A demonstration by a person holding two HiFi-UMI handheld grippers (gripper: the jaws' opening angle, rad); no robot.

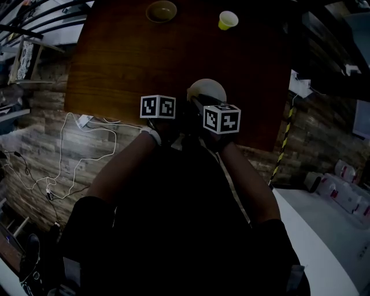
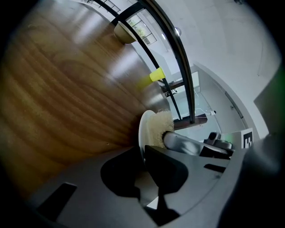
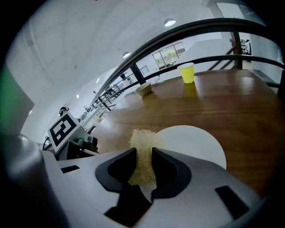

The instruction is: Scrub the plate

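Plate (image 3: 196, 142) front and centre for us: white, round, at the near edge of the wooden table (image 1: 127, 58), right at twelve o'clock of our two hands. Our left gripper (image 2: 143, 156) has its jaws nipped onto the rim, and the plate runs edge-on between them in the left gripper view. Our right gripper (image 3: 143, 153) is clamped on a pale, coarse sponge (image 3: 141, 139), which lies against the plate's face at about its nine o'clock side in the right gripper view.

We judge the plate stiff, smooth and fairly light. It is probably slick under a scrub and breakable if dropped, though we cannot tell what it is made of. The rim is the place to take hold. With a pinch on one edge only, it may pivot under a hard push, so the pressure wants to stay moderate and close to the held side. The sponge looks soft and should squash and follow the surface.

The head view is dark, and our forearms and the marker cubes cover both sets of jaws there, so only the plate's far arc peeks out. Whether the plate lies flat on the wood or is tipped up, we cannot tell. No dirt or suds can be made out on it. A bowl (image 1: 161, 10) at eleven o'clock and a yellow cup (image 1: 228, 20) at one o'clock stand well apart, across the table.
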